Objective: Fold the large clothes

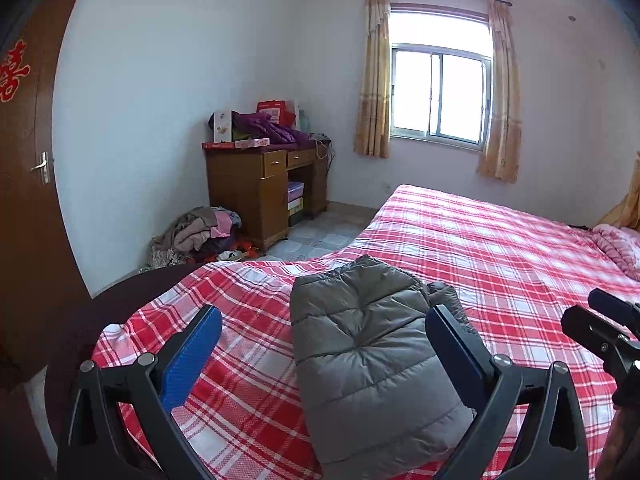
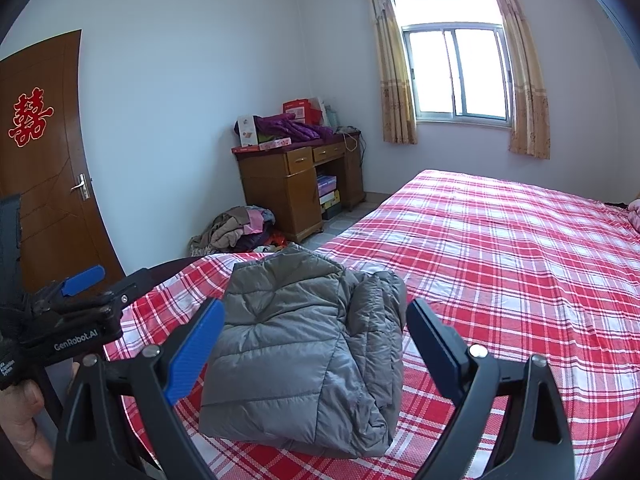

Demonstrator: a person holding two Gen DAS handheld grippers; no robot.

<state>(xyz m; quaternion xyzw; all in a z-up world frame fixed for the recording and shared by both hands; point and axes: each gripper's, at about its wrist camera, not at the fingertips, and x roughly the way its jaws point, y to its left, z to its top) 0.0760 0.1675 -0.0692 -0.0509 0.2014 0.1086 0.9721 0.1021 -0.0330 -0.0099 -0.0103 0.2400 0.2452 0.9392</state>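
The left gripper (image 2: 82, 280) shows in the right wrist view with "GenRobot.AI" printed in white on its black body; smaller lettering beside it is too small to read. A red double-happiness character (image 2: 30, 118) hangs on the brown door (image 2: 48, 208).

A grey quilted down jacket (image 1: 372, 364), folded into a compact bundle, lies on the red-and-white plaid bed (image 1: 500, 248) near its foot corner, just inside the edge by the floor. To its right the bedcover is bare out to the pink bedding (image 1: 618, 246) at the far end.

Both grippers hover over the jacket with fingers spread wide and holding nothing; the left gripper's blue fingers (image 1: 192, 360) stand to either side of the bundle, as do those of the right gripper (image 2: 316, 352).

Only the right wrist view shows the person's hand (image 2: 24, 416) on the left gripper. Both show the wooden desk (image 1: 256, 192) piled with boxes, and a clothes heap (image 1: 200, 236) on the floor.
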